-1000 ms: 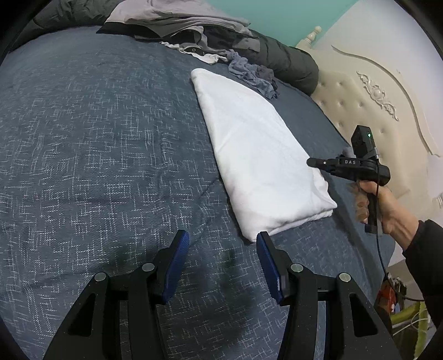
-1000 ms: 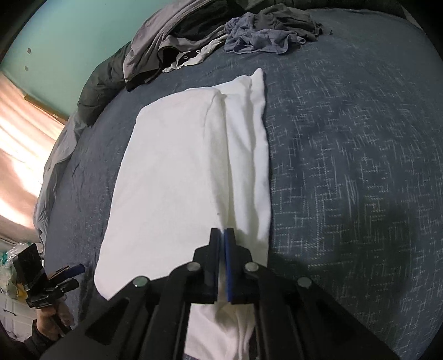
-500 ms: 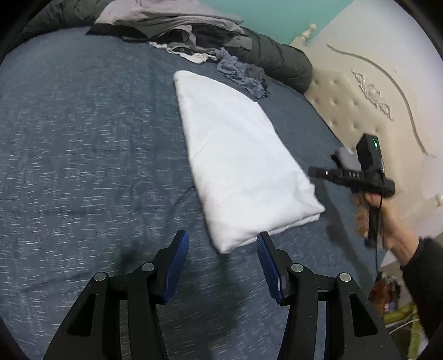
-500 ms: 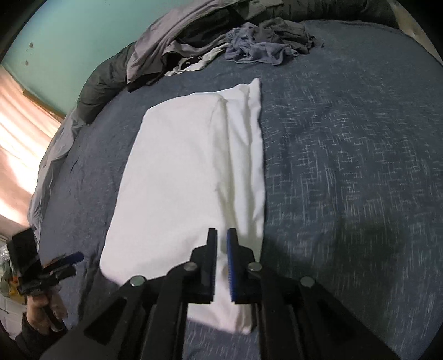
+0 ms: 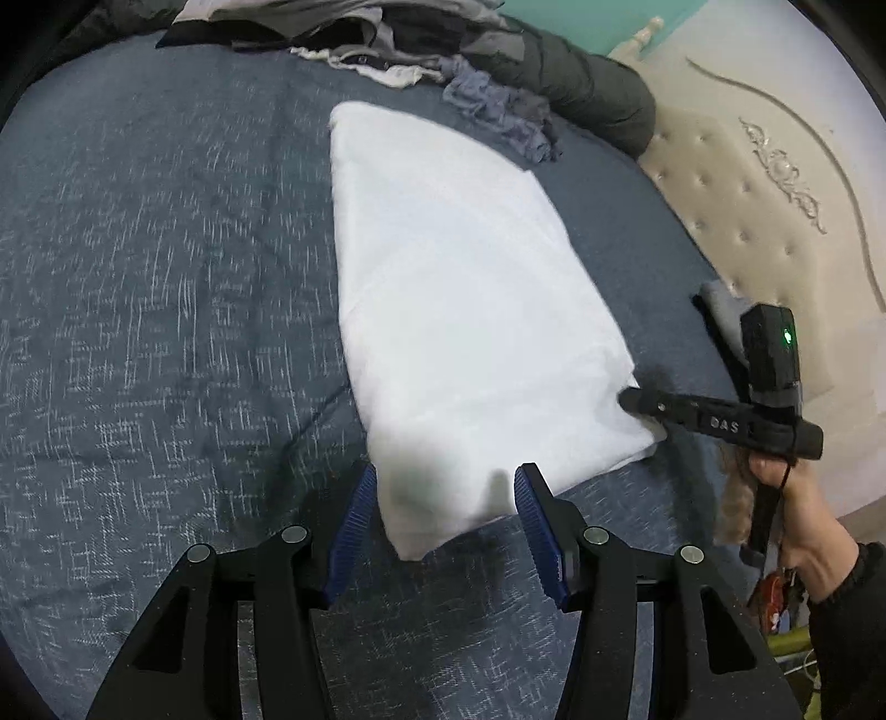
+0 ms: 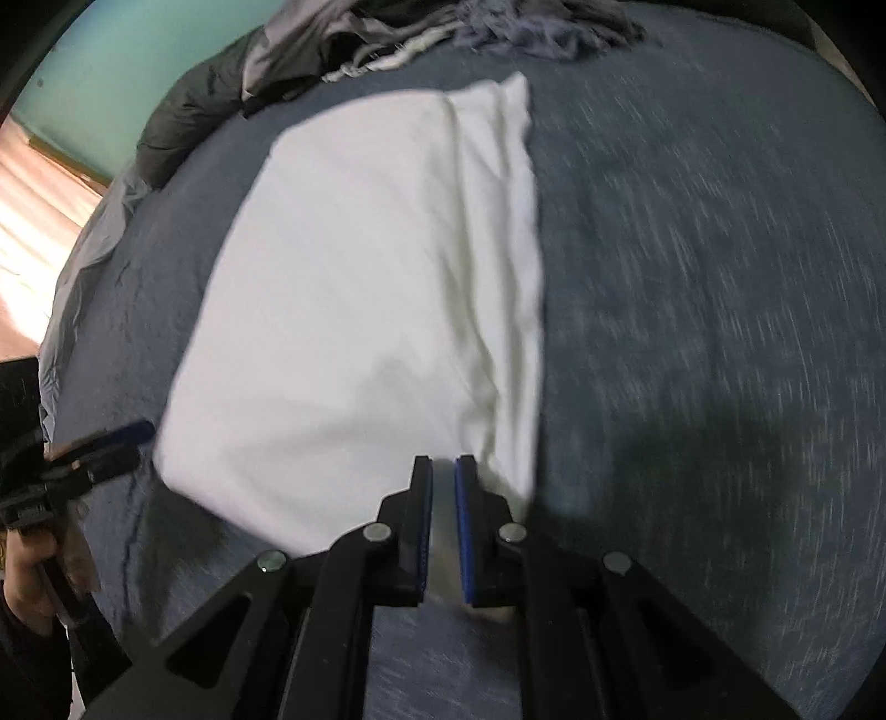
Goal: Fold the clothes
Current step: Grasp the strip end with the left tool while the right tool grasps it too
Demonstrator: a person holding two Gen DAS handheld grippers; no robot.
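- Left gripper [image 5: 440,518]: we hold it low over the bed, fingers pointing forward and spread wide, released; the near corner of the white garment [image 5: 465,332] lies between the blue pads [image 5: 354,520], which do not touch it.
- Right gripper [image 6: 443,520]: we hold it at the garment's near right edge, fingers level and narrowed to a slim gap. White cloth shows in that gap, but blur keeps us from telling whether they pinch it or merely hover.
- Right hand [image 5: 797,520]: seen from the left camera, wrapped around the handle below the gripper body, dark sleeve [image 5: 847,609] at the wrist, tool tip reaching to the garment's edge.
- White garment: folded into a long panel, flat on the blue bedspread [image 5: 155,288], one narrower layer running along its right side.
- Pile of clothes [image 5: 387,44]: grey, dark and bluish pieces heaped at the far end of the bed, just beyond the garment.
- Headboard [image 5: 775,183]: cream, tufted, at the far right.
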